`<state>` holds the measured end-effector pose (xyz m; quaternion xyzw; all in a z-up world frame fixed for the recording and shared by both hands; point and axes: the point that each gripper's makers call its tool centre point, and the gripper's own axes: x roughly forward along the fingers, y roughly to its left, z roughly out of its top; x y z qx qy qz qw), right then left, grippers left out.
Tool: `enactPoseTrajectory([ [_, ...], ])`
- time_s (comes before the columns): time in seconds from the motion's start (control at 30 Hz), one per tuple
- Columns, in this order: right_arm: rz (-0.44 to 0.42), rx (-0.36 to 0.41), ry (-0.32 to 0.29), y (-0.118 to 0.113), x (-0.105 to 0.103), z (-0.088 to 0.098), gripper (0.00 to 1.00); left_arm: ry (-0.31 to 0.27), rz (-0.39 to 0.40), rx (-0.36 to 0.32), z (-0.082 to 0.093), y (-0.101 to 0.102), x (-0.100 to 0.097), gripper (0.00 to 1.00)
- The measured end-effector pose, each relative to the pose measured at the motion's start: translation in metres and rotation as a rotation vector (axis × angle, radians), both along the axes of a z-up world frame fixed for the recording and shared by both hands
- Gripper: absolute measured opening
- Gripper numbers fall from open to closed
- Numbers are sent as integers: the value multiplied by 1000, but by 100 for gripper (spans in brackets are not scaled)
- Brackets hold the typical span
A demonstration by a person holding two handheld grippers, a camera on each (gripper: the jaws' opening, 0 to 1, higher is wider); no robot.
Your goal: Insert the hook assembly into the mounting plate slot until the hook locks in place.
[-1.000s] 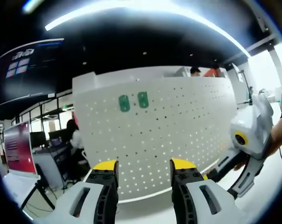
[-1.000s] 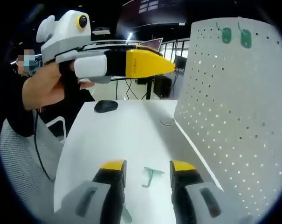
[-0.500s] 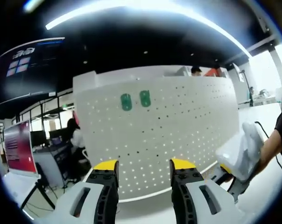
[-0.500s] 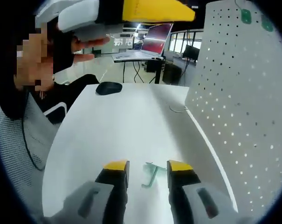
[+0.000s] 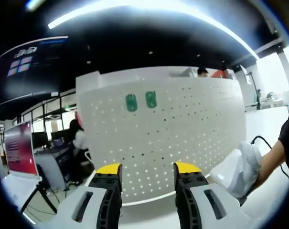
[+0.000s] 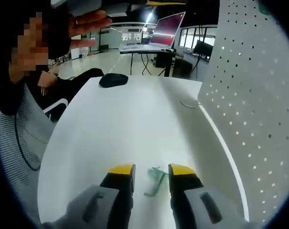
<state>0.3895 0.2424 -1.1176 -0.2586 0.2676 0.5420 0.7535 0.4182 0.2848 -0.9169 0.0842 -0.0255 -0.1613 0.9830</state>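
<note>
White perforated board (image 5: pixel 163 138) fills the middle of my left gripper view, standing upright on the white table (image 6: pixel 130 124); in my right gripper view the same board rises along the three o'clock side. Two green mounting plates (image 5: pixel 141 101) sit side by side on the board's face, at about twelve o'clock from my left gripper (image 5: pixel 148 171). That gripper's jaws stand wide apart with nothing between them, pointing at the lower part of the board and apart from it. At four o'clock in that view I see my right gripper's white body, held in a hand.

My right gripper (image 6: pixel 151 170) hangs low over the table, jaws parted only narrowly. The green hook assembly (image 6: pixel 155 181) lies flat on the table in the gap between the yellow tips, just beyond them. I can't tell whether either tip touches it. A dark mouse (image 6: pixel 113 80) lies far off at eleven o'clock.
</note>
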Motion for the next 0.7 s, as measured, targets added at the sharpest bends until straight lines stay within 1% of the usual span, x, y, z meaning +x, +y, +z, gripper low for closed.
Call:
enactPoseTrajectory([
  [0.2,-13,-31,-3,-10,0,-4,24,-1,-2,0,1,-1,0,43],
  [0.3,-20,-33,-8,-13,1,-5,18,0,-6,1,0,-2,0,43],
  [0.5,-27,-28,-24,-15,3,-2,11,2,-9,2,0,-3,0,43],
  [0.7,-17,-35,-43,-15,4,-1,3,4,-12,0,0,-3,0,42],
])
